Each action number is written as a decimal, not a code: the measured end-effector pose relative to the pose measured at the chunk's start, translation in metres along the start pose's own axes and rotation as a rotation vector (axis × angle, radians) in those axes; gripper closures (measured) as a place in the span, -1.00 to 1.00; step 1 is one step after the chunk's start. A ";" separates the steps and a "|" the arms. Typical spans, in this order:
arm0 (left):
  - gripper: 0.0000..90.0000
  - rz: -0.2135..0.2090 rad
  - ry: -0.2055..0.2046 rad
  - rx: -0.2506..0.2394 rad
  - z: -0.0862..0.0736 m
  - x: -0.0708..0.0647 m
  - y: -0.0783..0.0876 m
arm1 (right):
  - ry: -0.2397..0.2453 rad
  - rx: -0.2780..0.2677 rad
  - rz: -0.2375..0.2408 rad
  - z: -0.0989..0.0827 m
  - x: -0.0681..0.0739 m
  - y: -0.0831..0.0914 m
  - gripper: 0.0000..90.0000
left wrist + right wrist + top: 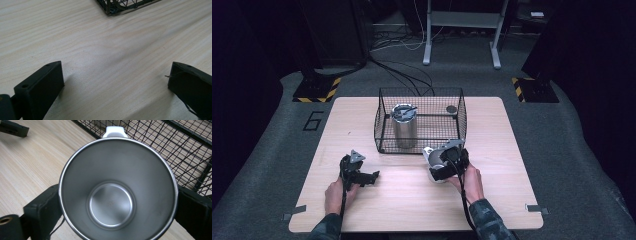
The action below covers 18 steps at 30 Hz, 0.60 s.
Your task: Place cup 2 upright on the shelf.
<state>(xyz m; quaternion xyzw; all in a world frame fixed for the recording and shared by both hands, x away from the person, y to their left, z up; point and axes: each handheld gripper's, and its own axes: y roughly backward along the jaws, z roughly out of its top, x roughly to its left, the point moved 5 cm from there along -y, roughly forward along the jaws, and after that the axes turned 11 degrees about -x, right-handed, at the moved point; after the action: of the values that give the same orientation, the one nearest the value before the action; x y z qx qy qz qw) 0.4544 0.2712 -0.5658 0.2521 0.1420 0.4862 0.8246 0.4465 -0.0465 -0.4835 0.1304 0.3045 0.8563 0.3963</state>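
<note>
Pale wood grain runs across the light wooden table (412,200), and at its left the left gripper (373,176) rests low over the bare boards, its two black jaws spread wide apart with nothing between them, as the left gripper view makes plain (117,82). Further along, toward the middle and back of the table, stands the black wire mesh basket (419,145), with a tall brushed-steel canister (404,126) upright inside its left half and a small dark round disc (451,109) lying near its far right corner. Just in front of the basket's near right corner, the right gripper (438,167) has its jaws clamped on either side of a shiny stainless-steel cup with a white handle (117,192); the right gripper view looks straight down into the empty bowl, the handle pointing toward the mesh. I'd judge the carrying step is in hand: the cup is gripped but still outside the basket. The next move seems to call for lifting it clear of the basket's rim and lowering it into the free space right of the canister without knocking that over.
</note>
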 end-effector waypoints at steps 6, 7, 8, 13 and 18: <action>-1.00 0.000 -0.004 0.001 0.000 0.000 0.000 | -0.002 0.003 0.002 0.000 0.000 0.001 -0.87; -1.00 0.000 -0.005 0.001 0.000 0.000 0.000 | -0.002 0.000 0.004 0.000 0.000 0.001 -0.87; -1.00 0.002 -0.001 0.000 0.000 0.000 0.000 | 0.001 0.002 0.005 0.000 0.000 0.001 -0.87; -1.00 0.002 -0.001 -0.001 0.000 0.000 0.000 | 0.010 -0.003 0.018 0.000 0.001 0.004 -0.87; -0.99 0.001 -0.002 0.000 0.000 0.000 0.000 | 0.001 -0.015 0.026 0.001 0.004 0.010 -0.87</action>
<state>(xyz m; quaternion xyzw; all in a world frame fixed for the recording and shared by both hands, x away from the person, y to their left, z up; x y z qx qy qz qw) 0.4542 0.2712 -0.5658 0.2526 0.1410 0.4865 0.8244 0.4386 -0.0484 -0.4762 0.1311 0.2964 0.8637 0.3859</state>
